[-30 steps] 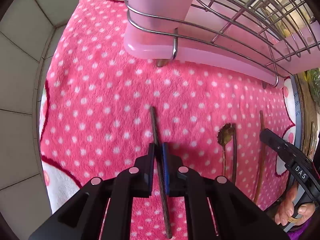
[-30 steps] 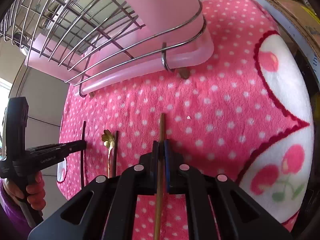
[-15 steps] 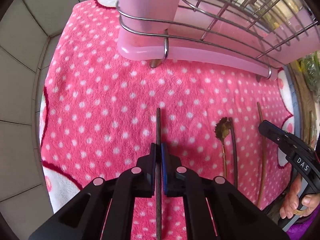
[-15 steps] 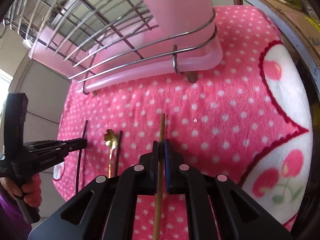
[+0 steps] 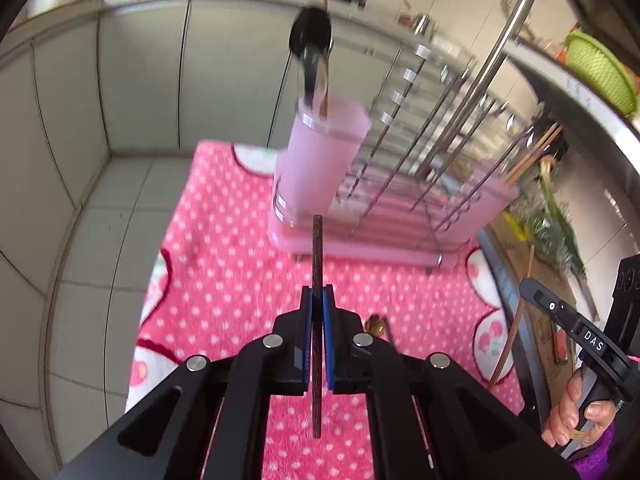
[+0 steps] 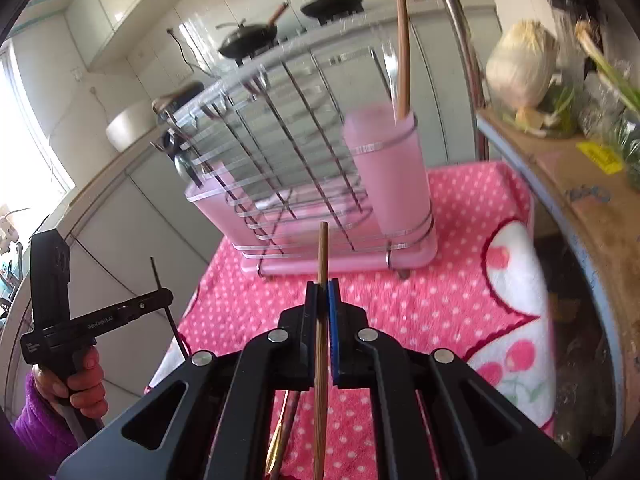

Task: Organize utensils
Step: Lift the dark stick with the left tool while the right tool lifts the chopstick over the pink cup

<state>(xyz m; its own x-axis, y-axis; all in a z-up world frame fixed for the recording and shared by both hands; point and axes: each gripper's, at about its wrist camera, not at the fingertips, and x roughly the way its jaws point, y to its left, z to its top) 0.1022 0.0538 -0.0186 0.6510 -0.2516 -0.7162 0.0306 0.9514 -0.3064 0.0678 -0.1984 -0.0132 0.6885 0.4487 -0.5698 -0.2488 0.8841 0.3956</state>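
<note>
I raised both grippers, left gripper [image 5: 316, 300] pinching a dark chopstick [image 5: 317, 256], right gripper [image 6: 323, 296] pinching a light chopstick [image 6: 322, 256], toward the pink rack [image 6: 320, 216] for stowing.

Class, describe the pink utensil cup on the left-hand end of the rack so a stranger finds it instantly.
Find the wire dish rack standing on the polka-dot pink towel. At its left end in the left wrist view stands the tall pink cup, the one with a black ladle sticking out.

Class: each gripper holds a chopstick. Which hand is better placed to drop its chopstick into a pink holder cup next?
Probably left: its dark chopstick points at the near cup.
</note>
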